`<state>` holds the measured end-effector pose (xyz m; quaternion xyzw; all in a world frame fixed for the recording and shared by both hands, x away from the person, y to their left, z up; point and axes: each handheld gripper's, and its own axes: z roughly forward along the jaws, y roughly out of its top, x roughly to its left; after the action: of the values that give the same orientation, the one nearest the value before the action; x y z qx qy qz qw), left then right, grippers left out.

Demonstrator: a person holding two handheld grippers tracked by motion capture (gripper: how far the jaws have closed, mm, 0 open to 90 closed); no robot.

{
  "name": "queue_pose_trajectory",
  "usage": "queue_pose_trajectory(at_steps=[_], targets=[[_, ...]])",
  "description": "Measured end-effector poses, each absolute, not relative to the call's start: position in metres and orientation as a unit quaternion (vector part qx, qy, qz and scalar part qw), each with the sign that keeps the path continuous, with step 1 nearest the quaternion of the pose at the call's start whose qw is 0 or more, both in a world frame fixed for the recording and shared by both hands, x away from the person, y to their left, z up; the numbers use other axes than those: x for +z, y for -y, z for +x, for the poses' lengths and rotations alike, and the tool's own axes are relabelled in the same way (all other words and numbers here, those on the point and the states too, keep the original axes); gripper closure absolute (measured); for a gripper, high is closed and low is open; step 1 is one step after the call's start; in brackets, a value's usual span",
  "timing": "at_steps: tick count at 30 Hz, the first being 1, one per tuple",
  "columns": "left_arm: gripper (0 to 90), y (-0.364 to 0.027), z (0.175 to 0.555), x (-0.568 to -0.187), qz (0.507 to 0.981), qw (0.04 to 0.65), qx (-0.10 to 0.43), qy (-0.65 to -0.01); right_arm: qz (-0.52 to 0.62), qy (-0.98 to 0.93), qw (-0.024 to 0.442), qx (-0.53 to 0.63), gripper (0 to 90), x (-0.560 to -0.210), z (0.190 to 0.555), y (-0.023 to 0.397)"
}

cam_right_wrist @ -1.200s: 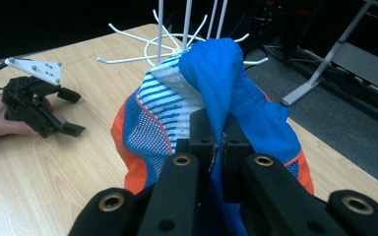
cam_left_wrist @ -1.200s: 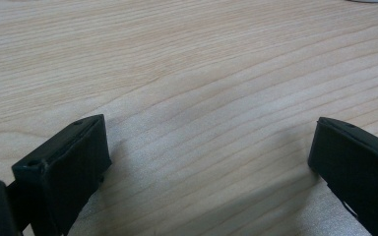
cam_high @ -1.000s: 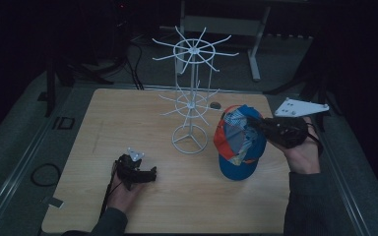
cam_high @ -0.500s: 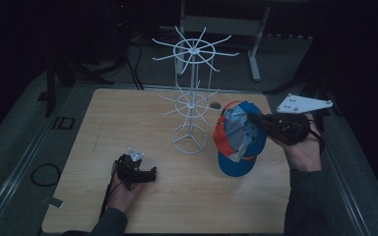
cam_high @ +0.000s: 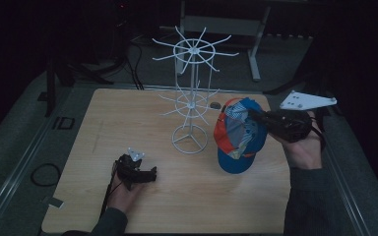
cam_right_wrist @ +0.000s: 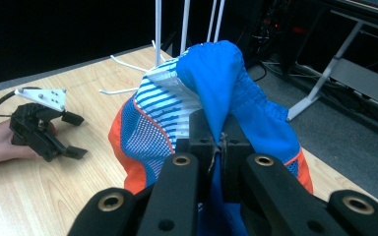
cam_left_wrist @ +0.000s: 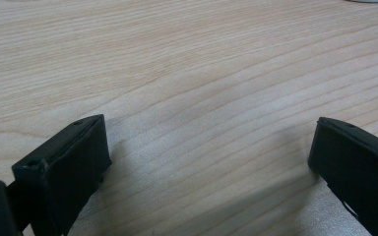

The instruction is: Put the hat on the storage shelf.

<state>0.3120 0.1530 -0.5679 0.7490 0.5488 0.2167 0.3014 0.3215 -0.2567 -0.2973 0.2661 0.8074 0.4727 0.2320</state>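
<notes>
**Cap pinched beside the wire rack**

Nearest the person, the left hand-held gripper (cam_high: 150,173) lies low on the wooden tabletop (cam_high: 103,128), in front of the white wire rack (cam_high: 191,98) and off to its left. Its jaws are spread wide; the left gripper view looks between them at bare wood grain, with nothing in the gap. A hand (cam_high: 123,191) cups it from behind, and its cable trails back toward the tabletop's near edge.

Farther in, just to the right of the rack's round base, the right hand-held gripper (cam_high: 256,117) holds a blue and orange cap (cam_high: 238,137). Its jaws are pressed together on a fold of the cap's blue fabric, as the right gripper view shows, with the striped white mesh panel bulging to the left of the pinch. The cap hangs tilted, its lower edge at or near the tabletop; I cannot tell whether it touches. It sits close to the rack's lower arms without clearly meeting them.

Beyond the rack, past the tabletop's far edge, lie dark floor and a grey metal frame (cam_high: 256,54).
</notes>
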Motion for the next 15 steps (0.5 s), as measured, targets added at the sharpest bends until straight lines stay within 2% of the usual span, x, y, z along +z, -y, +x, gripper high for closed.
queue_pose_trajectory(at_steps=[15], targets=[[2.4, -0.153, 0.312, -0.5679, 0.749, 0.301, 0.217, -0.549, 0.265, -0.801, 0.228, 0.486, 87.2, -0.2878, 0.3245, 0.2592]])
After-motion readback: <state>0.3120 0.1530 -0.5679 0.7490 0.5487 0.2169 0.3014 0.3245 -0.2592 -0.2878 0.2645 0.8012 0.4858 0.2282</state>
